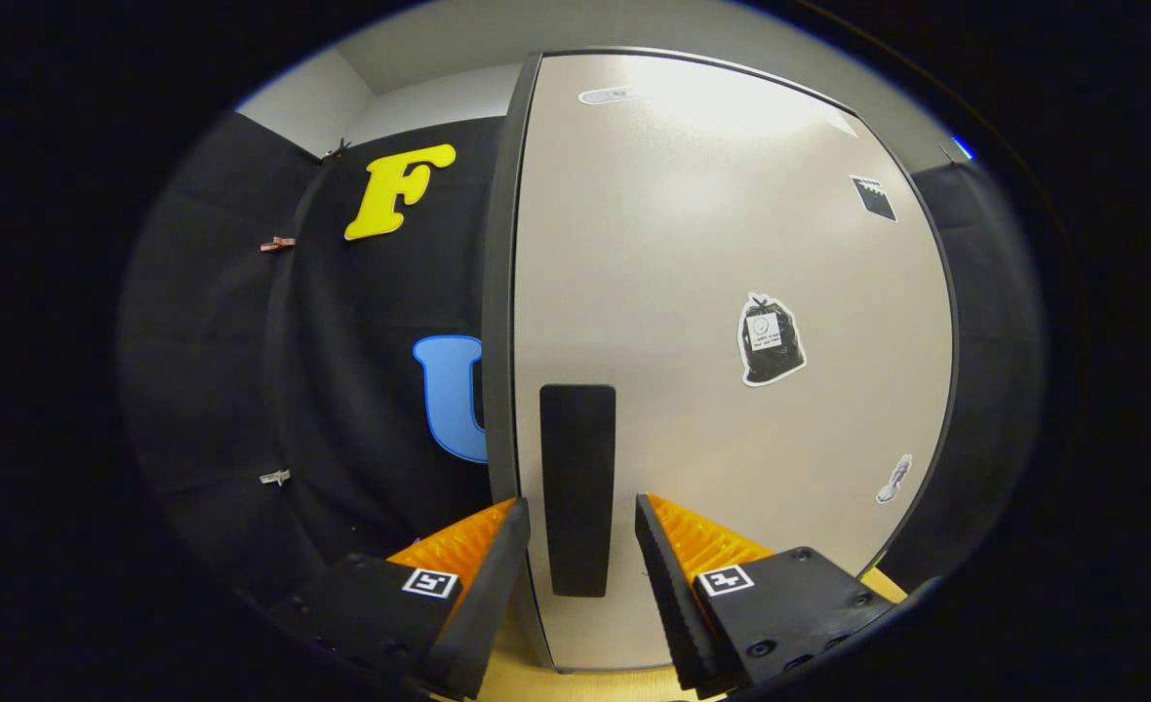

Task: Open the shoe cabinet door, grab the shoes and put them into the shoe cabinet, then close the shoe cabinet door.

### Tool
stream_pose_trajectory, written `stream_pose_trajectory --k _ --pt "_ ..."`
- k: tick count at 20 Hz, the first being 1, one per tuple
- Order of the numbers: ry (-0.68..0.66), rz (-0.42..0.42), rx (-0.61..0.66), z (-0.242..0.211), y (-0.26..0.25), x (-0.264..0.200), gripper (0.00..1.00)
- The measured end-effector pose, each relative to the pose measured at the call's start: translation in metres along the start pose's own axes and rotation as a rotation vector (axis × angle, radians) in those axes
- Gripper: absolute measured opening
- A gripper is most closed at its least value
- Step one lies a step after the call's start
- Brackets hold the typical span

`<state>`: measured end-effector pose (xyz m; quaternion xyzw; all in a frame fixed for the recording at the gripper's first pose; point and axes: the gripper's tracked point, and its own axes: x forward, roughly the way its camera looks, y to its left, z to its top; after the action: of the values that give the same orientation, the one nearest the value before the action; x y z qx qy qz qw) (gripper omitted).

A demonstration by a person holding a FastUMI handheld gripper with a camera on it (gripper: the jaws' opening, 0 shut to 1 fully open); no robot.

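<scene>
between the spread gripper [580,512] fingers stands the cabinet door [732,292] handle [576,487]

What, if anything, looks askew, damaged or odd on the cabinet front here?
Nothing stands out. The shoe cabinet door sits shut and flush, its black handle upright and intact between the open claw fingers. A few stickers dot the door, none peeling as far as can be seen.

beige door [712,390], black handle [576,487], orange-and-black tongs [580,526].
</scene>
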<state>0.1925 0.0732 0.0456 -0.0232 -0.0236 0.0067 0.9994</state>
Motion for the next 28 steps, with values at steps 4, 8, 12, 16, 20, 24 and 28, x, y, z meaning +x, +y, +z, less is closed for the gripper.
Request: stream_pose_trajectory --k 4,8,12,16,20,24,28 --pt "-0.015 -0.026 -0.018 0.001 0.0 0.005 0.41" --pt "0.007 -0.019 -0.044 -0.001 0.001 0.001 0.31" --pt "-0.003 0.013 -0.025 0.001 0.001 -0.012 0.31" --pt "-0.011 0.058 -0.034 0.001 -0.005 -0.052 0.31" --pt "-0.007 0.1 -0.03 0.002 -0.02 -0.101 0.31" --pt "0.009 0.137 -0.036 0.002 -0.042 -0.141 0.31" --pt "0.009 0.16 -0.037 0.002 -0.073 -0.174 0.31"
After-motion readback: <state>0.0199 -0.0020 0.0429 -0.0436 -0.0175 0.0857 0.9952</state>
